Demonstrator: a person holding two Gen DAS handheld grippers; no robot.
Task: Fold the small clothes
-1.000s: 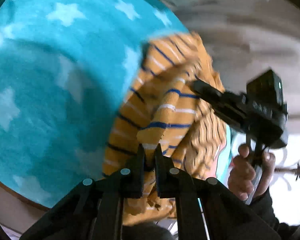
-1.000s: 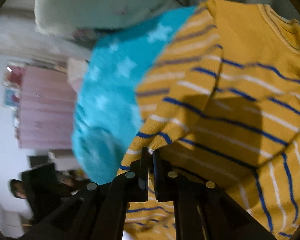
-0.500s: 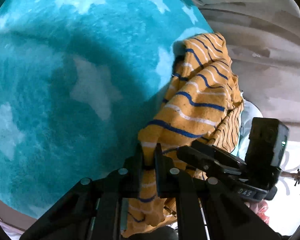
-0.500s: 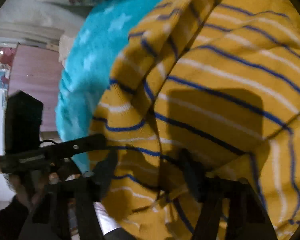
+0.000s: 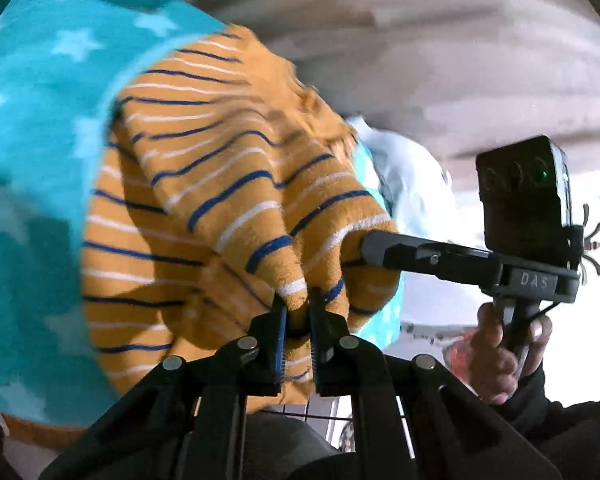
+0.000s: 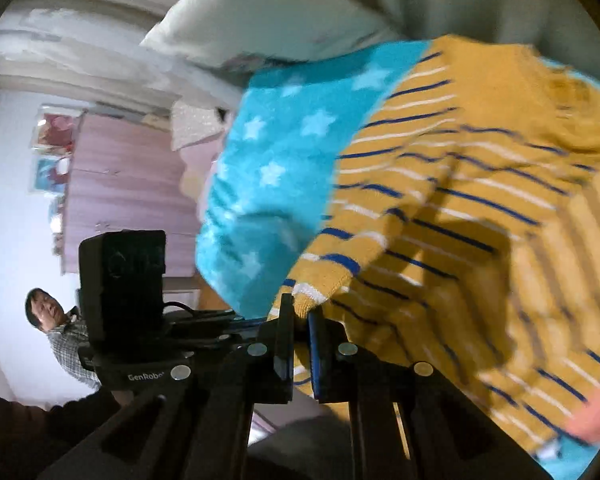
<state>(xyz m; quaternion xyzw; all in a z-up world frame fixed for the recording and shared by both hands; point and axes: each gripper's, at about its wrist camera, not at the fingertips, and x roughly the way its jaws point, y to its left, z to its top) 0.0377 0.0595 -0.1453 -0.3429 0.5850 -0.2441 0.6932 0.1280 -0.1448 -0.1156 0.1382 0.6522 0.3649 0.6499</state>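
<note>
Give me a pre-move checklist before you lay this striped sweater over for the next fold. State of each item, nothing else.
1. Left gripper shut on the yellow striped sweater: ok, knit pinched between its pads.
2. Right gripper shut on the sweater: ok, a striped edge sits between its pads.
3. Both grippers close together on the same bunched part: ok; the right gripper's tip reaches the fabric just right of the left one in the left wrist view.
4. Sweater lies flat and smooth: not ok, it is bunched and draped in folds.
5. Teal star blanket free under the sweater: ok, bare beside it.
6. Sleeves and hem aligned: cannot tell, blurred and partly hidden.
</note>
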